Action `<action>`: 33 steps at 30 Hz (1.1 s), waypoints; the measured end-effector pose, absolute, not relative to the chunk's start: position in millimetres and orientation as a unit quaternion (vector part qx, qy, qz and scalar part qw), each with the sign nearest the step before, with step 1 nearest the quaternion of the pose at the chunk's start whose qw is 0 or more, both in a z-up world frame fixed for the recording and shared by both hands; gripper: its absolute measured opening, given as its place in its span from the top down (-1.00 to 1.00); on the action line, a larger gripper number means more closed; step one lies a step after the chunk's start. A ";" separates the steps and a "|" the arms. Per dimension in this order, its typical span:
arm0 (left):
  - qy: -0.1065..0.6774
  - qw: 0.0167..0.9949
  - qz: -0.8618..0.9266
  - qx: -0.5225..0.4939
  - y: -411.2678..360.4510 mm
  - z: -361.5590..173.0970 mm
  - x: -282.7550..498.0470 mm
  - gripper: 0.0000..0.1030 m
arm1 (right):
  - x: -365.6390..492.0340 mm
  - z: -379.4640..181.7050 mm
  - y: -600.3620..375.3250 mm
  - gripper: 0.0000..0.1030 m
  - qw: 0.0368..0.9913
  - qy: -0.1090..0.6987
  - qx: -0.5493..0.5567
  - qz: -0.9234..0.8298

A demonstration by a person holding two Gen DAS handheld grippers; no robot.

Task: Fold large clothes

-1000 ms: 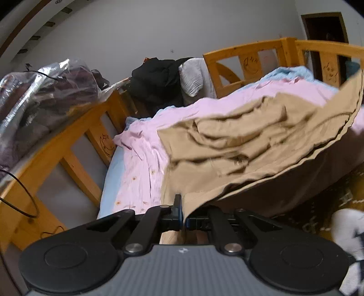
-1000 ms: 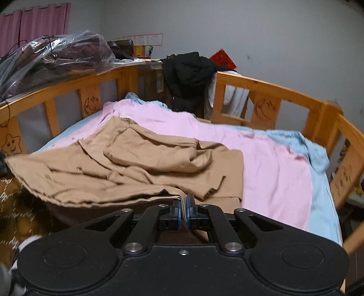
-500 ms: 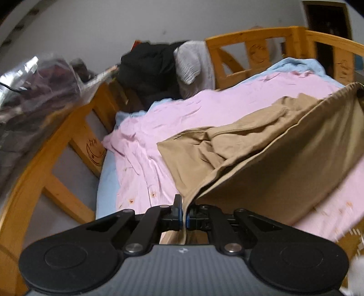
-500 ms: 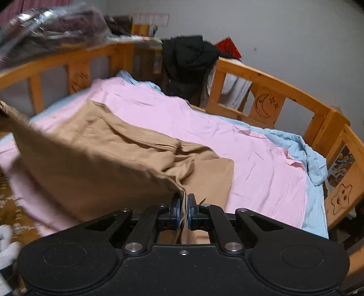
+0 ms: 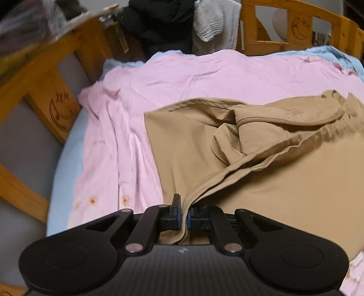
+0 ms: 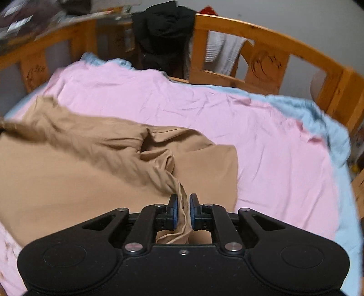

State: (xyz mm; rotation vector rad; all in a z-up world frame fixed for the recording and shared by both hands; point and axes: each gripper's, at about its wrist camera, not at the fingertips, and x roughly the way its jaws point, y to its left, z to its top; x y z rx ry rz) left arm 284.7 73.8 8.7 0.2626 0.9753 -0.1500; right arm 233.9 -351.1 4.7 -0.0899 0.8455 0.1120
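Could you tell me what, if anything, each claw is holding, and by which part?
Both hold the tan garment by its near edge: left claw at one end, right claw on a bunched-up corner.

No legible text, number or brand name is found in either view. The left gripper (image 5: 183,213) housing bears a small pale emblem, not a readable word. The wooden bed rail (image 5: 59,107) carries carved moon-and-star figures, pictorial only. Papers on the cluttered shelf (image 6: 68,17) are too blurred to read.
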 end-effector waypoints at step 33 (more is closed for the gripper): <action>0.465 0.869 0.003 -0.168 192.5 -11.2 179.2 0.79 | 81.0 0.2 -442.9 0.99 0.916 0.317 0.245 -0.013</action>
